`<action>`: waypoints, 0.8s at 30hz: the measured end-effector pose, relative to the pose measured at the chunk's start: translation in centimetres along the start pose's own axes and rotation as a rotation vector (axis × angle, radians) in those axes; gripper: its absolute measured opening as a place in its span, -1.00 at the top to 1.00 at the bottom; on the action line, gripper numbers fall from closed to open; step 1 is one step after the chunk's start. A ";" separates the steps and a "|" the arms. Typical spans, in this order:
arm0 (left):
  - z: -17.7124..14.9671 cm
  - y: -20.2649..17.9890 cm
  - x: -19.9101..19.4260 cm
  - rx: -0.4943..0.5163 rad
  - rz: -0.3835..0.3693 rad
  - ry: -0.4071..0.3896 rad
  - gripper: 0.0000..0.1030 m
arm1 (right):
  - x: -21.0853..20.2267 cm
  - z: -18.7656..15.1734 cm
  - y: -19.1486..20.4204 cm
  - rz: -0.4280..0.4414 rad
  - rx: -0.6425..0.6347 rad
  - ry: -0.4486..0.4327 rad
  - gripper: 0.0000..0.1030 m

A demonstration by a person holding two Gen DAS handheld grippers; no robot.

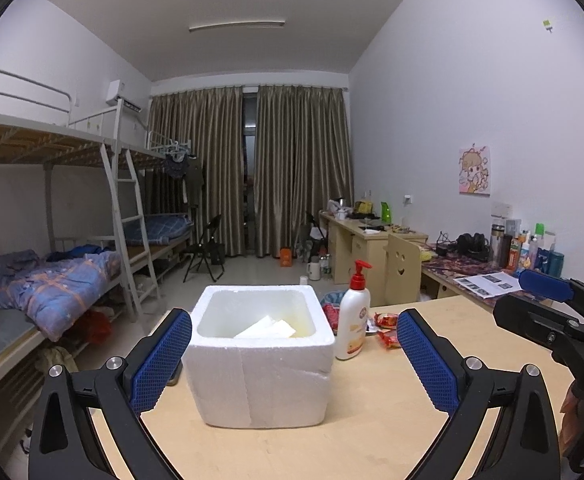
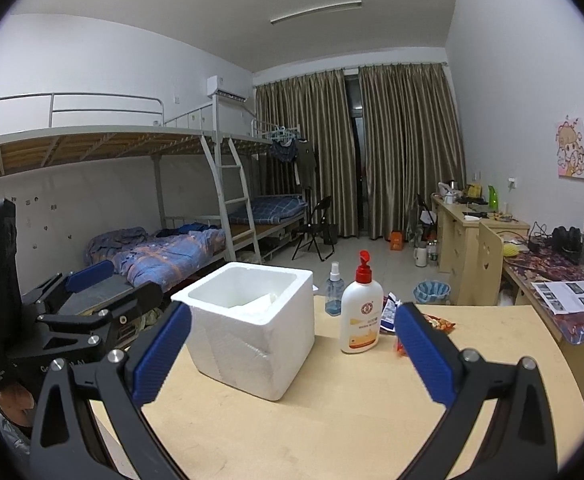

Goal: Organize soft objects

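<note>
On the wooden table (image 1: 371,420), the white foam box (image 1: 258,360) stands upright with white sheets inside (what they are is unclear). Just right of the box stands the pump bottle (image 1: 353,320), and right of that lie red snack packets (image 1: 387,330). Your left gripper (image 1: 293,364) hangs before the box, fingers spread, empty. Your right gripper (image 2: 292,358) hangs right of the box, likewise spread and empty.
</note>
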State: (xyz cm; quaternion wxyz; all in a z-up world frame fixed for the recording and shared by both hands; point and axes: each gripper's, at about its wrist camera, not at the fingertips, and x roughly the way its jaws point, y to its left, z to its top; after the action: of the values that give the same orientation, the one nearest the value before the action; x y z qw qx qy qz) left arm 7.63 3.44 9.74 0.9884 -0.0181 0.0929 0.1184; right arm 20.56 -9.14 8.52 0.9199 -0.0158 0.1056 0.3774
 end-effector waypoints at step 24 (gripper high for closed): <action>-6.0 -0.1 -6.3 -0.013 -0.030 -0.038 -0.99 | -4.5 -5.9 3.0 -0.024 -0.003 -0.043 -0.99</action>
State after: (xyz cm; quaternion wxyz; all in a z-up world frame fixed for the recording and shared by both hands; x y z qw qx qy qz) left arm 0.58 1.56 5.03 0.9916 -0.0239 0.0729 0.1043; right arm 14.29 -10.79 3.80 0.9263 -0.0105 0.0849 0.3669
